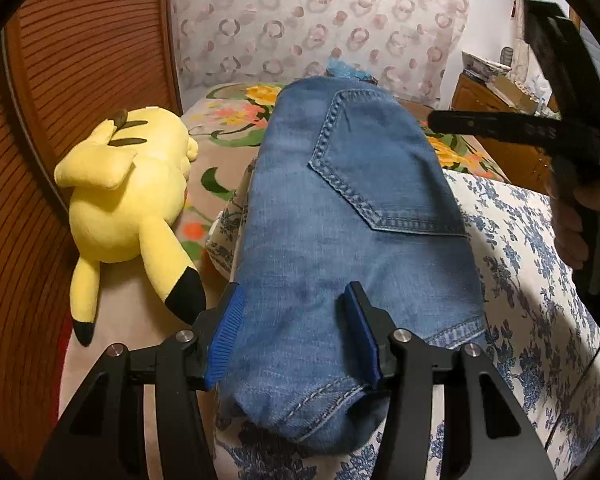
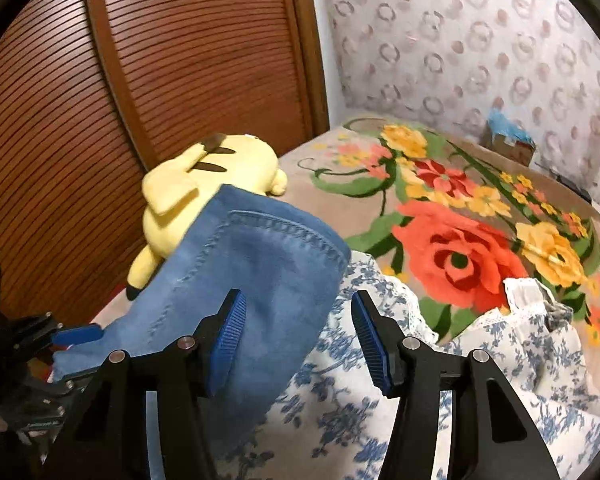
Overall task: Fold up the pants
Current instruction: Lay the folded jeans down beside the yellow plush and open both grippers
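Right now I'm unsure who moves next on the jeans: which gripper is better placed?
Left. The left gripper already straddles the near end of the folded jeans, jaws open. The right gripper is open over the floral sheet beside them.

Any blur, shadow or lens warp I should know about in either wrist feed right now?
Left wrist: jeans sharp, right gripper motion-blurred, dark shadow across the floral sheet. Right wrist: heavy fisheye bowing of the slatted door; plush toy slightly soft.
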### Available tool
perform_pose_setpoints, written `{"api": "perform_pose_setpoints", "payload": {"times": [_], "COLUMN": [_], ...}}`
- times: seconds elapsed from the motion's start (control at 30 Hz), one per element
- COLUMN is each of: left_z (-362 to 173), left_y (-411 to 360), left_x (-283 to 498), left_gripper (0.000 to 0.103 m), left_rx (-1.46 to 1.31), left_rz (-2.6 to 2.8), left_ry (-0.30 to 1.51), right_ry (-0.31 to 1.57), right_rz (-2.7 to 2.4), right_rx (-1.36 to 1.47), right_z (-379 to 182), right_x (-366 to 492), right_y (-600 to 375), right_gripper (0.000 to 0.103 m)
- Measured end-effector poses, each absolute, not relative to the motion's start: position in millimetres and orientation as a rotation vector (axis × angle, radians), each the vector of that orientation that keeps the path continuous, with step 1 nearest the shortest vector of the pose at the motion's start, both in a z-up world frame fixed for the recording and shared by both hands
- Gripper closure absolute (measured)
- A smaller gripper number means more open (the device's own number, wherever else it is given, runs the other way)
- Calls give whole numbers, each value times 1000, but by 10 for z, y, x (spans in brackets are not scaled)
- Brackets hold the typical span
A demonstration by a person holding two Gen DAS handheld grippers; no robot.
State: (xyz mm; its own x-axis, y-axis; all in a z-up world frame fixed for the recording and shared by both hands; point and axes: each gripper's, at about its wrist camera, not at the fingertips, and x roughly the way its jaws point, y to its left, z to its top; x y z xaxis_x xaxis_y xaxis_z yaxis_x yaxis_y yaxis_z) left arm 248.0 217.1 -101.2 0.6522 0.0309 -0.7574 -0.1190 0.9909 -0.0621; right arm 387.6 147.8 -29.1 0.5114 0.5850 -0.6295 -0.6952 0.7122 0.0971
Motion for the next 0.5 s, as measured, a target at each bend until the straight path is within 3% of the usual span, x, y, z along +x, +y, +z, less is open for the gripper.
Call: {"api": "perform_pose_setpoints", "payload": {"times": [0.5], "left_z": [-519], "left_y": [1668], "left_x": [2109], "left_gripper": [45], "left_rx": [-48], "left_rz": [40], "left_ry": [745], "right_ry": [598], "right_rz": [760], "right_rx": [-127], "right_z": [-95], "right_x": [2758], "right_y": [608], "right_gripper": [46]}}
